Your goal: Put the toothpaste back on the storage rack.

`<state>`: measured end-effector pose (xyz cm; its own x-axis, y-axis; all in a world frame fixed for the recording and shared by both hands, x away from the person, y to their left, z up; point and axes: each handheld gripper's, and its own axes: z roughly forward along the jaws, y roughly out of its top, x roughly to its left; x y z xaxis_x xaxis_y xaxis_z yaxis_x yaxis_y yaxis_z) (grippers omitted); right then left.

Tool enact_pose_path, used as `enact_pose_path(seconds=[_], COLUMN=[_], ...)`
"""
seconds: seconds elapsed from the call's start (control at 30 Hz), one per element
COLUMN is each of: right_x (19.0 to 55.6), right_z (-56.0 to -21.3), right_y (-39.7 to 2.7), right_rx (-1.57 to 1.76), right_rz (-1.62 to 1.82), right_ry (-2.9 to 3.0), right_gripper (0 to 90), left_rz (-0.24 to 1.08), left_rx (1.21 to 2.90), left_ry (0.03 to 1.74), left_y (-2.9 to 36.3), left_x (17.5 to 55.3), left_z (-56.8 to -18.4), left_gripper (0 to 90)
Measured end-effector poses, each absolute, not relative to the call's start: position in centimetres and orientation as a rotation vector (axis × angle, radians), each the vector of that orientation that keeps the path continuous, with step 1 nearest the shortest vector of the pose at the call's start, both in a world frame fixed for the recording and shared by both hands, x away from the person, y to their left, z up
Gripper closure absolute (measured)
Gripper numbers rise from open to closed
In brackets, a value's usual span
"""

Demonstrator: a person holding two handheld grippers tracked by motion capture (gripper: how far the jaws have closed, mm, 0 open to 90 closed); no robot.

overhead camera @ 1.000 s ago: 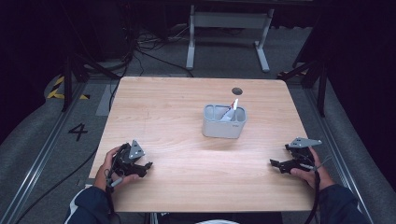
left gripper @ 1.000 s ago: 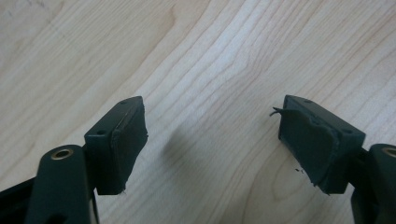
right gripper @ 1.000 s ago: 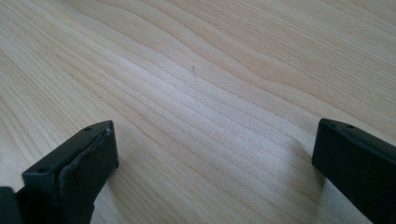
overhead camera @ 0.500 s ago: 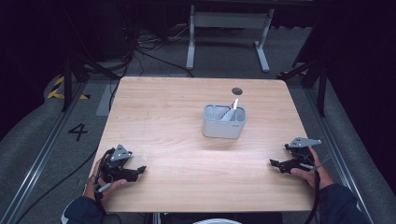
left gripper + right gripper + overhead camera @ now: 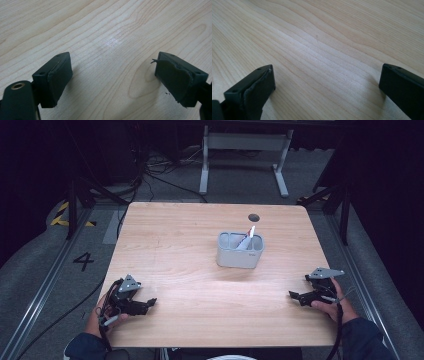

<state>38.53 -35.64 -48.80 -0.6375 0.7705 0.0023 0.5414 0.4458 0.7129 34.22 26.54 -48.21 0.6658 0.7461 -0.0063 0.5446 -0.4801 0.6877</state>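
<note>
My left gripper (image 5: 146, 304) rests low over the wooden table (image 5: 190, 235) near its front left corner, held by a hand. Its jaws have just been opening and stand open, with bare wood between them in the left gripper view (image 5: 112, 80). My right gripper (image 5: 296, 296) sits near the front right edge, pointing left. In the right gripper view (image 5: 327, 92) it is open with nothing between its pads. A grey two-compartment holder (image 5: 240, 252) stands right of the table's centre, well apart from both grippers. A white item with red print (image 5: 248, 239) leans in its right compartment.
A dark round hole (image 5: 254, 217) lies in the tabletop behind the holder. Beyond the table, a white metal frame (image 5: 245, 150) stands on the floor, with cables (image 5: 150, 175) to its left. A floor rail (image 5: 45, 290) runs along the left side.
The left hand and its gripper have shifted a little to the left, toward the table's front left corner, and its forearm has drawn back. The right gripper has stayed in place.
</note>
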Motion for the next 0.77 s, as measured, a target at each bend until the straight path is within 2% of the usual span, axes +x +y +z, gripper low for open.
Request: enact_pose_path(seconds=[0.2, 0.33, 0.77], right_x=[38.57, 38.62, 38.74], right_z=[-48.8, -48.79, -48.81], right_y=[-35.65, -35.68, -35.69], right_rx=[1.119, 1.112, 1.097], right_rz=[1.0, 1.001, 1.003], right_ry=[2.381, 2.389, 2.396], right_gripper=[0.5, 0.5, 0.5], left_rz=[0.386, 0.371, 0.383], left_rx=[2.21, 2.239, 2.242], left_ry=[1.017, 1.02, 1.007], left_y=[26.12, 25.96, 25.9], left_x=[34.38, 34.61, 34.75], left_z=[-48.29, -48.27, -48.32], left_gripper=[7.5, 0.0, 0.0])
